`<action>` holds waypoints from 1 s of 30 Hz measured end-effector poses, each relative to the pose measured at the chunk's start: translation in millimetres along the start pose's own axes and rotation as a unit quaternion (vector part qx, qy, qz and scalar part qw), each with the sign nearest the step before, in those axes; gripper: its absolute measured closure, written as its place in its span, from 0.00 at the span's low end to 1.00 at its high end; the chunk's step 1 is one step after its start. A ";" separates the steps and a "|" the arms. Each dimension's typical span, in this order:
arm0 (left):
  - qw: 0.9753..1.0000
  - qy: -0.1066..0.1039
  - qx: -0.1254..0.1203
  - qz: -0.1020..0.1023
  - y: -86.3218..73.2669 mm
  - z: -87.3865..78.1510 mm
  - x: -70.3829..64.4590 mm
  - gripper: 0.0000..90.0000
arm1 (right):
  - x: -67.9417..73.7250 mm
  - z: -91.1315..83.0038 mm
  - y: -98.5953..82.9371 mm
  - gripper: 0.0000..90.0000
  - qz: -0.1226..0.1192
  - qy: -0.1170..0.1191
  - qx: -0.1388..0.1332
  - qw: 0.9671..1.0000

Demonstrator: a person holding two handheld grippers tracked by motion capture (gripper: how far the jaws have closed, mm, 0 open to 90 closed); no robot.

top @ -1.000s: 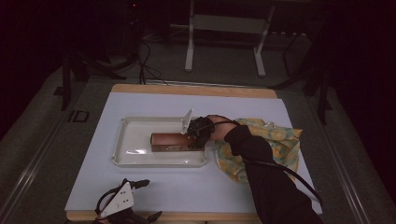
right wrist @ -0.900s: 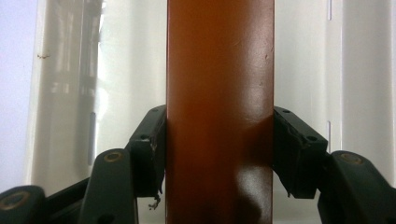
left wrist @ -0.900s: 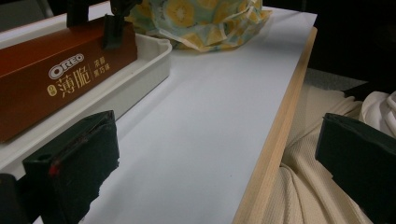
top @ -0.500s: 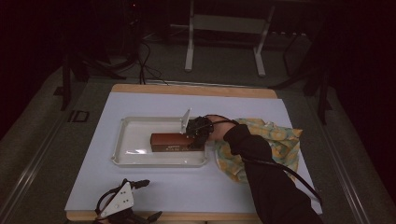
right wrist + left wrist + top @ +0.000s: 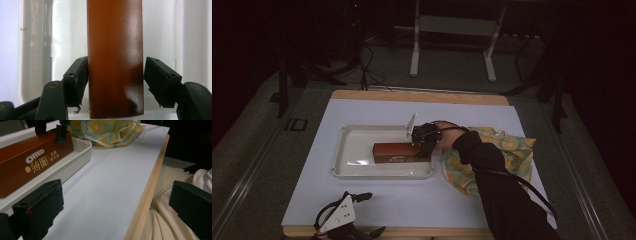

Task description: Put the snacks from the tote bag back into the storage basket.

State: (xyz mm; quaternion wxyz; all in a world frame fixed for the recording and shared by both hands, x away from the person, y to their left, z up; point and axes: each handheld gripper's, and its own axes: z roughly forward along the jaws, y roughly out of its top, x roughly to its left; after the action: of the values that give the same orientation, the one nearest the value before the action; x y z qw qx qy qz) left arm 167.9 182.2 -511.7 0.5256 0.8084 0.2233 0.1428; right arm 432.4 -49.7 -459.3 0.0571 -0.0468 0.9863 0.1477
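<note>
Your right gripper (image 5: pixel 115 82) has its jaws either side of the brown Oreo box (image 5: pixel 115 50): the left pad touches the box's side, while the right pad stands just off it with a thin gap, so the grip is not fully closed. The box (image 5: pixel 398 151) lies in the white tray (image 5: pixel 357 165), at its right end, on the pale table sheet (image 5: pixel 412 200). Just right of the tray, a yellow-patterned cloth (image 5: pixel 512 150) lies bunched under your sleeve (image 5: pixel 492 175). Your left gripper (image 5: pixel 343 220) rests at the table's near edge, jaws spread wide apart, well clear of the tray.
</note>
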 end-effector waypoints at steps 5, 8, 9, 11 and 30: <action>1.000 0.000 -0.001 0.000 0.1 -0.3 -0.1 0.00 | 0.5 -10.9 1.5 0.41 0.007 -0.004 -0.016 1.000; 1.000 0.001 -0.001 -0.001 0.1 -0.2 0.1 0.00 | 1.8 -17.9 1.3 0.41 0.010 -0.007 -0.024 1.000; 1.000 0.001 0.000 -0.001 0.0 -0.1 0.2 0.00 | 2.6 -20.8 0.9 0.41 0.010 -0.011 -0.027 1.000; 1.000 0.002 0.000 -0.001 0.1 0.2 0.4 0.00 | 3.9 -26.0 0.1 0.41 0.012 -0.014 -0.030 0.999; 1.000 0.000 0.003 -0.002 0.5 1.1 0.0 0.00 | 5.0 -59.8 -22.6 0.17 0.098 -0.075 -0.067 0.990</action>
State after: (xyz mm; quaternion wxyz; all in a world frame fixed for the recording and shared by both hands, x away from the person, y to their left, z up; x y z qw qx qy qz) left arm 168.5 181.1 -511.7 0.5237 0.8094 0.2249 0.1414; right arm 424.0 -89.3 -409.6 0.1132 0.0577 0.9668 0.2216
